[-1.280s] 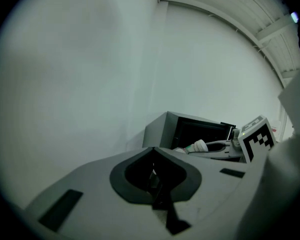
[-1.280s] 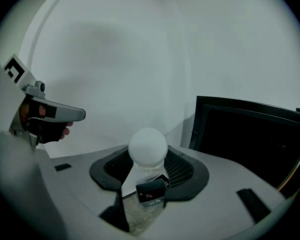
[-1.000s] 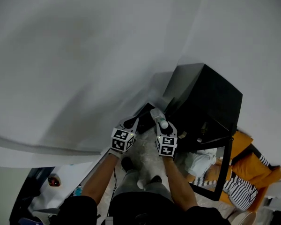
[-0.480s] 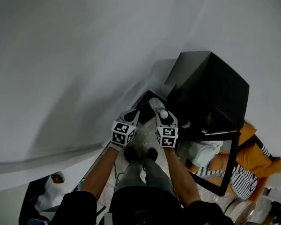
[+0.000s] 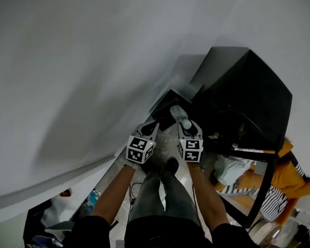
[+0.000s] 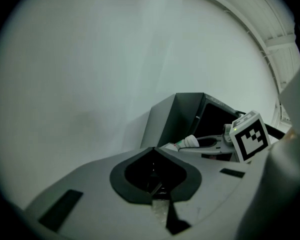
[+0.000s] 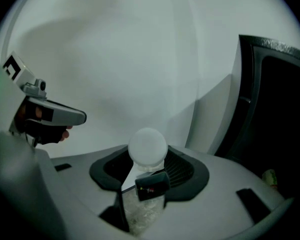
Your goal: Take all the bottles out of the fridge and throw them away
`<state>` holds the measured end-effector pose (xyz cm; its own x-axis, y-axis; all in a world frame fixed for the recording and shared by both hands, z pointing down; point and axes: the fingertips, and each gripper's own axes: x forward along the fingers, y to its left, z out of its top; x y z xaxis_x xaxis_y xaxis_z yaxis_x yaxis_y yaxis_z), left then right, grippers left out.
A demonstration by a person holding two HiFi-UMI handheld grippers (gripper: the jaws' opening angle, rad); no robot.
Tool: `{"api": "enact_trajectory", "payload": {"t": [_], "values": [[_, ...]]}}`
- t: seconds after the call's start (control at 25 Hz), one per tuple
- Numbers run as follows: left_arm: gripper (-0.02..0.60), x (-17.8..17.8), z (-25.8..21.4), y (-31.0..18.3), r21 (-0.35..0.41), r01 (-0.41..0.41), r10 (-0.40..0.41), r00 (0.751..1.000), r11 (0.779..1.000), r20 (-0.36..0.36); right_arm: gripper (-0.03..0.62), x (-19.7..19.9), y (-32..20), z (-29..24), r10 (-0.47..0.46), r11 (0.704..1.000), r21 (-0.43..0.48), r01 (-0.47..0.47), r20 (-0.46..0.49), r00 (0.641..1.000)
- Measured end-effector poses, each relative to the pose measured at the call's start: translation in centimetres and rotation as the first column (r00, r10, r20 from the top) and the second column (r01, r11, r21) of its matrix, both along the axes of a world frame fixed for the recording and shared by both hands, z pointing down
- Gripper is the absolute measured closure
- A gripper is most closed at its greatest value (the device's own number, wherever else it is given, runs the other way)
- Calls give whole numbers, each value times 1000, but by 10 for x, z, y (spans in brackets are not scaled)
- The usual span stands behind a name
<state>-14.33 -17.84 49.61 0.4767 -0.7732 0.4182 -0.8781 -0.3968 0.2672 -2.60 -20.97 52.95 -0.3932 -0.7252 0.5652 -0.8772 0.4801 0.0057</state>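
Holds a bottle (image 5: pixel 176 112) in the right gripper (image 5: pixel 185 124). Has those fingers clamped on the bottle close to its white cap (image 7: pixel 147 146). Turns the cap back toward the hand and points the clear end out ahead. Has the bottle out of the fridge (image 5: pixel 248 97), up in the air over the floor (image 5: pixel 168 144). Carries nothing in the left gripper (image 5: pixel 154 125). Has its fingers together, with nothing in between. Holds both grippers side by side, near each other but not touching. Stands by a white wall (image 5: pixel 93 61), with shoes (image 5: pixel 171 164) showing down between the arms. Has the black fridge just to the right, with its door (image 5: pixel 256 152) open.
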Motion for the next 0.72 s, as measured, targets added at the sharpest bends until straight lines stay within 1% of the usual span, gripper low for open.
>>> {"api": "enact_trajectory", "payload": {"t": [0.16,0.36,0.56,0.72], "values": [[577,1,55,-13,-32,34,-34,999,999,-18,398,1,-15,58,-25,999,-31,25,-4,1000],[577,1,140,-29,-63,53,-55,998,997,-33,398,-7,-30,155,-66,995,-78,65,-4,998],[577,-3,222,-41,-83,55,-56,998,995,-15,398,-18,-40,245,-85,991,-104,84,-2,996],[577,0,261,-37,-111,45,-44,999,993,15,398,-19,-36,295,-101,987,-130,99,-12,995]]}}
